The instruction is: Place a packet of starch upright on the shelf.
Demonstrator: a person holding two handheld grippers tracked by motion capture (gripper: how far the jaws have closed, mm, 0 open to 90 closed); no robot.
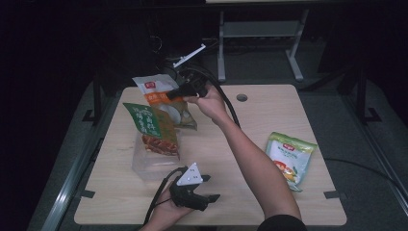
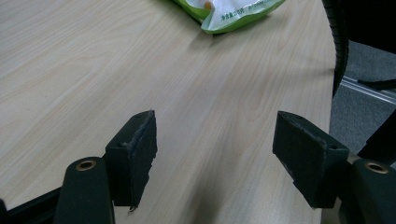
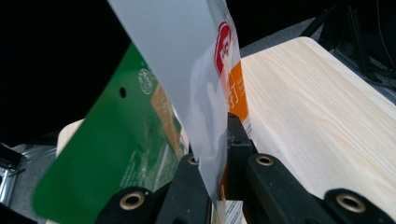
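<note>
Right tool [image 3: 218, 154] clamped on orange-and-white snack bag [image 1: 159, 91], left tool [image 2: 215, 158] wide open, empty, over the table [image 2: 70, 70]

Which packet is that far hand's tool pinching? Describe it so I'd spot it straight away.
Start at the pale wooden table and look to its far left, where two snack packets stand together. The right gripper is shut on the rear one, the white-and-orange packet, near its top. Its neighbour in front, the green packet, is untouched.

Right arm stretches to the far left, right gripper [image 1: 179, 90] jaws clamped together. Left gripper [image 1: 204, 188] rests near, jaws wide apart.
</note>
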